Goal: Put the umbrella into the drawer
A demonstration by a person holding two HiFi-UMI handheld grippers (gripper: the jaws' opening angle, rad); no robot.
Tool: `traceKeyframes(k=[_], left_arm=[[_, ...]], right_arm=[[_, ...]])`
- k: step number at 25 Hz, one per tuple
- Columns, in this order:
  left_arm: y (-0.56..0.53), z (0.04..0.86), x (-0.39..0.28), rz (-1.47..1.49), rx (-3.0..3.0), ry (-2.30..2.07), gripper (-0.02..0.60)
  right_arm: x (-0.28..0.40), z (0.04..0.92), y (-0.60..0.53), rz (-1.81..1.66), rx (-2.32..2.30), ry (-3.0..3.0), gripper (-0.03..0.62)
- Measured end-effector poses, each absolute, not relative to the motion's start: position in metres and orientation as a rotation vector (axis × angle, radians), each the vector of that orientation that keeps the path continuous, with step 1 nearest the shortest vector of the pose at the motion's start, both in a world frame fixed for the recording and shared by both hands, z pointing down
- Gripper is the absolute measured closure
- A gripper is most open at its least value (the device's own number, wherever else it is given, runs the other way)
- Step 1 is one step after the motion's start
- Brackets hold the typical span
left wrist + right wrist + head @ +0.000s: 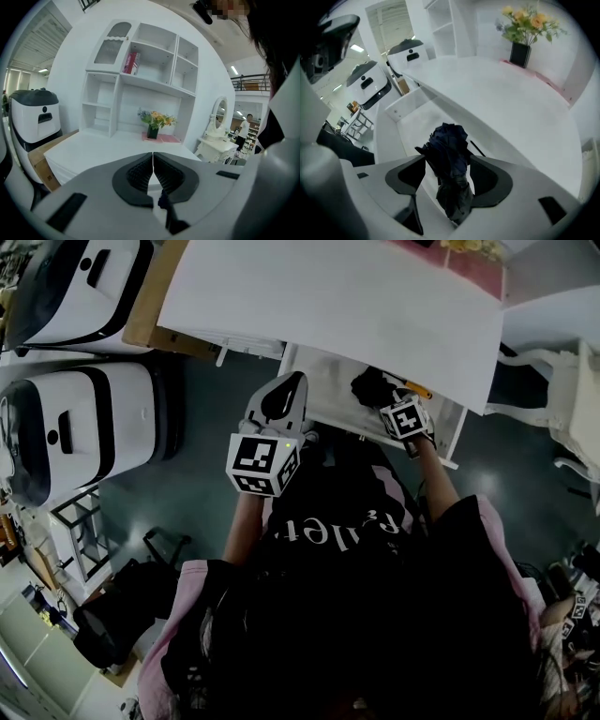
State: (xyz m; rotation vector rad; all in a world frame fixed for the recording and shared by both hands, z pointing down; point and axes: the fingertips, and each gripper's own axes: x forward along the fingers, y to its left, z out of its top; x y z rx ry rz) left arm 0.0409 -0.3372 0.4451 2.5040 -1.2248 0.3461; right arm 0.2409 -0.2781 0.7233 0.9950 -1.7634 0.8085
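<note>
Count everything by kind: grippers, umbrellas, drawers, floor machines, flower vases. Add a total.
Grey two-jaw grippers: 2 (left gripper, right gripper)
Folded dark navy umbrella: 1
Open white drawer: 1
White-and-black machines: 2
Black vase of yellow flowers: 1
Total: 7

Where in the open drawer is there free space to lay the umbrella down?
The drawer floor is bare between its far side wall and the umbrella held by the right tool. It is tighter near the desk top, where a thin dark stick lies.
</note>
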Motion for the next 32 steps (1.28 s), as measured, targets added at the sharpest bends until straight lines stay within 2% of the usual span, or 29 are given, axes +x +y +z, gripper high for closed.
traceKeyframes(k=[18, 24, 32], left_arm=[[-0.308, 0.429, 0.004, 0.302, 2.706, -0.889, 0.565], [-0.285, 0.432, -0.001, 0.314, 2.752, -0.700, 0.565], [-0.254, 0.433, 0.011, 0.290, 2.778, -0.554, 0.565]], right_arm=[[0.156, 0.536, -0.259, 0.834, 1.684, -2.048, 0.292], [0.133, 0.505, -0.221, 0.824, 1.887, -1.992, 0.292], [0.118, 0.497, -0.179, 0.823, 1.931, -1.929, 0.292]])
